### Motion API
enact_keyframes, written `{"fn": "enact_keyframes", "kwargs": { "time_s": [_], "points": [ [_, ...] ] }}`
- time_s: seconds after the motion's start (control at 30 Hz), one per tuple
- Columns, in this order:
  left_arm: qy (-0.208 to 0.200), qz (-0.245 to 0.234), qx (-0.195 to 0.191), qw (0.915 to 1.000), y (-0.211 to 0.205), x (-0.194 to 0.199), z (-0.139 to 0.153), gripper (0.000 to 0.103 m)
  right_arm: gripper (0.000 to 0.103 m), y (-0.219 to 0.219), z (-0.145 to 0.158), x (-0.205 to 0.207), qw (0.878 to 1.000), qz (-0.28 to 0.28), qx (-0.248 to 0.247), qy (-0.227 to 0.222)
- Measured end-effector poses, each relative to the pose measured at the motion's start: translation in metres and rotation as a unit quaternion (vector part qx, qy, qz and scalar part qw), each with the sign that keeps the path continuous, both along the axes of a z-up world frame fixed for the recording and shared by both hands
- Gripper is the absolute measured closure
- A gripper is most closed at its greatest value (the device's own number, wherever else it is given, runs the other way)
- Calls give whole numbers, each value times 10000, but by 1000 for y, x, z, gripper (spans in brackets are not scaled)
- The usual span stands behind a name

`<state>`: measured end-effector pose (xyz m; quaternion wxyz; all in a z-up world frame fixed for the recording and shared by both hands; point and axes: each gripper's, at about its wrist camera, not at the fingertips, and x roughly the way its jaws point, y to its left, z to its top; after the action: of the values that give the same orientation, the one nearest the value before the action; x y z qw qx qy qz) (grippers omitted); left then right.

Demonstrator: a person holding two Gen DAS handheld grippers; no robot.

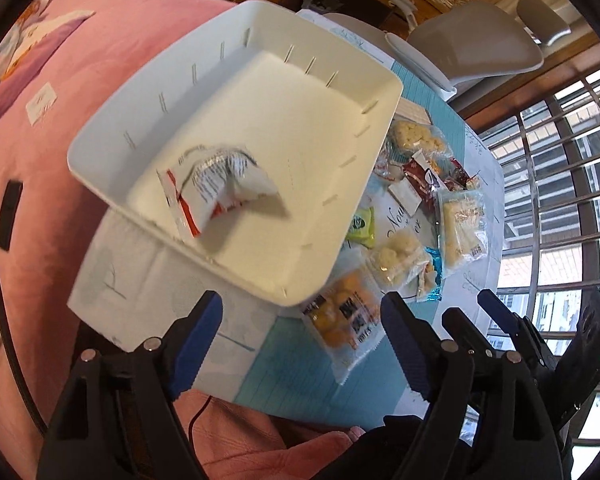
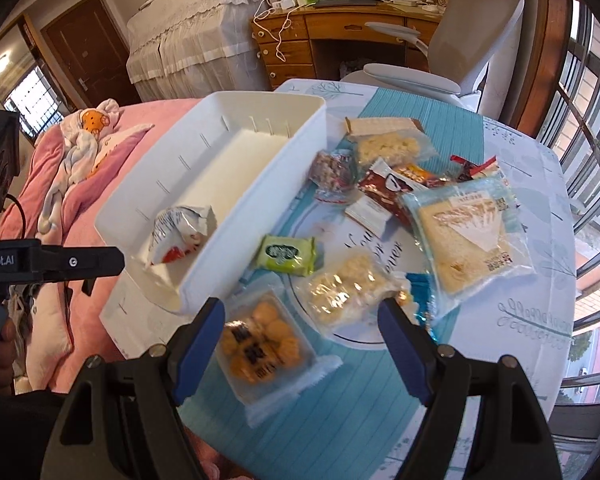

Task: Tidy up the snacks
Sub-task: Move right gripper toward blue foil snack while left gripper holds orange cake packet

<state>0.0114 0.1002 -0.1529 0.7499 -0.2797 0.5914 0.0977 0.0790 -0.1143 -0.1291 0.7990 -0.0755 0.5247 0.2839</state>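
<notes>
left gripper (image 1: 300, 312) jaws spread wide, nothing between the blue pads, pointing down over the near edge of the table (image 1: 260, 372). right gripper (image 2: 300, 320) also spread, nothing gripped, hovering over the loose snacks.

nearest the right gripper: clear pack of orange round biscuits (image 2: 260, 348), lying flat between its fingertips in that view, not touched. just past it, a clear bag of pale puffed pieces (image 2: 348, 292), partly over a blue wrapper (image 2: 420, 292). green wrapped snack (image 2: 286, 256) sits just beside the bin wall.

white plastic bin (image 2: 256, 208) on the table's left side, by the pink bedding (image 1: 40, 160). one item inside: a white-and-red crumpled packet (image 1: 216, 188), at the near end of the bin floor; blurred in both views. rest of the bin floor is bare.

further right: large sandwich-bread pack (image 2: 472, 236), dark red-brown sachet (image 2: 388, 192), small white sachet (image 2: 366, 212), more mixed packs behind. far side: grey chair (image 2: 472, 40), wooden desk (image 2: 300, 40).
</notes>
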Motion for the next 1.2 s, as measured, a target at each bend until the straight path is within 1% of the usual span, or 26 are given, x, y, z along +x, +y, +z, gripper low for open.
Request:
{"fn": "enact_keyframes", "kwargs": {
  "time_s": [0.1, 0.17, 0.4, 0.53, 0.6, 0.8, 0.93, 1.2],
  "points": [
    [205, 263, -1, 9994, -9, -6, -9, 19, 23, -13, -6, 2, 9999, 68, -104, 64],
    [317, 408, 20, 9987, -16, -9, -14, 15, 23, -23, -11, 6, 9997, 83, -171, 142],
    [559, 861, -115, 9947, -35, -7, -34, 14, 23, -56, -29, 19, 9987, -81, -371, 352],
    [785, 1105, -228, 9905, -47, -2, -51, 13, 23, -71, -41, 25, 9976, -123, -485, 486],
    [921, 1232, -328, 9876, -52, 0, -61, 11, 23, -74, -47, 28, 9971, -87, -512, 559],
    [1218, 1555, -524, 9789, -61, 9, -85, 8, 24, -79, -63, 36, 9957, 34, -549, 739],
    [1394, 1722, -598, 9733, -68, 15, -100, 6, 24, -75, -73, 40, 9949, 168, -627, 772],
    [1672, 1895, -563, 9659, -73, 31, -122, 6, 26, -64, -90, 51, 9928, 298, -810, 830]
  ]
}}
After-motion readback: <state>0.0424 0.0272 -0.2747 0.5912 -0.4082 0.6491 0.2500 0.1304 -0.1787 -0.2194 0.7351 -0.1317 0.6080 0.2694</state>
